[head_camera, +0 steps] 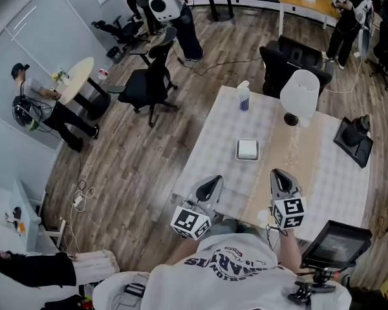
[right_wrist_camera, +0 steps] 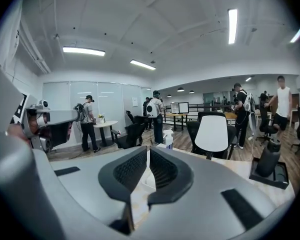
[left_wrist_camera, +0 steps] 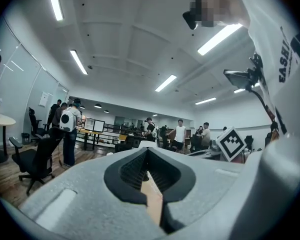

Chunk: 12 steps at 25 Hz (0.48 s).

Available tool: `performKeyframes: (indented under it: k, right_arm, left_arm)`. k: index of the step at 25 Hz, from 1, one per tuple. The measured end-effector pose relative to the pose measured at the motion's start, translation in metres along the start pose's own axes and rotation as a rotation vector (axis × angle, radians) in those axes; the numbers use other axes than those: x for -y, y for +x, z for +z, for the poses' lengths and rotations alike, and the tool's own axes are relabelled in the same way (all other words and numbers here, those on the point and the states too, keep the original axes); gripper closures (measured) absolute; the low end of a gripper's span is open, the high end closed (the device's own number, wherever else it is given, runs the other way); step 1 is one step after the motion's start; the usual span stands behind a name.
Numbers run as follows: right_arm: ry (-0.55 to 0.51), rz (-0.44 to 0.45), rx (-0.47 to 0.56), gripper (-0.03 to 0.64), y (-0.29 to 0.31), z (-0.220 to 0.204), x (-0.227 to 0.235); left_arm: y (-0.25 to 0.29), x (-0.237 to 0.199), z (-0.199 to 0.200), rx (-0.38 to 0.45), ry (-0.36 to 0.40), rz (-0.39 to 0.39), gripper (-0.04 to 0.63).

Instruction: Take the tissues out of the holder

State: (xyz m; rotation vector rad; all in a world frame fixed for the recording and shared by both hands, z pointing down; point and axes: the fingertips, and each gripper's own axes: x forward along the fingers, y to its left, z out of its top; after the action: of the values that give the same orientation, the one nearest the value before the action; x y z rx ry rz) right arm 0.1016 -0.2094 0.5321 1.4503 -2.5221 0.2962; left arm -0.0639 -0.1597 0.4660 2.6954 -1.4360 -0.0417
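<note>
The tissue holder (head_camera: 247,149) is a small white square box with white tissue in its top. It sits in the middle of the checked tablecloth (head_camera: 213,141). My left gripper (head_camera: 213,181) hovers near the table's front edge, below and left of the holder, with its jaws shut and nothing between them. My right gripper (head_camera: 279,174) hangs at the same height, below and right of the holder, also shut and empty. Both stand well apart from the holder. In the left gripper view the closed jaws (left_wrist_camera: 147,152) point up towards the room and ceiling. In the right gripper view the closed jaws (right_wrist_camera: 148,152) point across the table.
A spray bottle (head_camera: 244,97) stands at the table's far edge, with a white chair back (head_camera: 299,92) to its right. A black bottle in a tray (head_camera: 355,136) sits at the right edge. A dark screen on a stand (head_camera: 339,244) is at the near right. People and office chairs fill the room beyond.
</note>
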Motion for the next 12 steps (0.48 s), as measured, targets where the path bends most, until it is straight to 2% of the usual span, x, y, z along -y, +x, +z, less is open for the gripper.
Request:
performKeyframes:
  k: [4,12]
  right_arm:
    - [-0.005,-0.021,0.016,0.607,0.004,0.017,-0.009]
    - [-0.028,0.005,-0.066,0.607,0.026,-0.004,-0.03]
  left_arm:
    - [0.004,-0.012,0.013,0.019,0.016,-0.037,0.594]
    - [0.011,-0.036,0.006,0.012,0.001,-0.041,0.594]
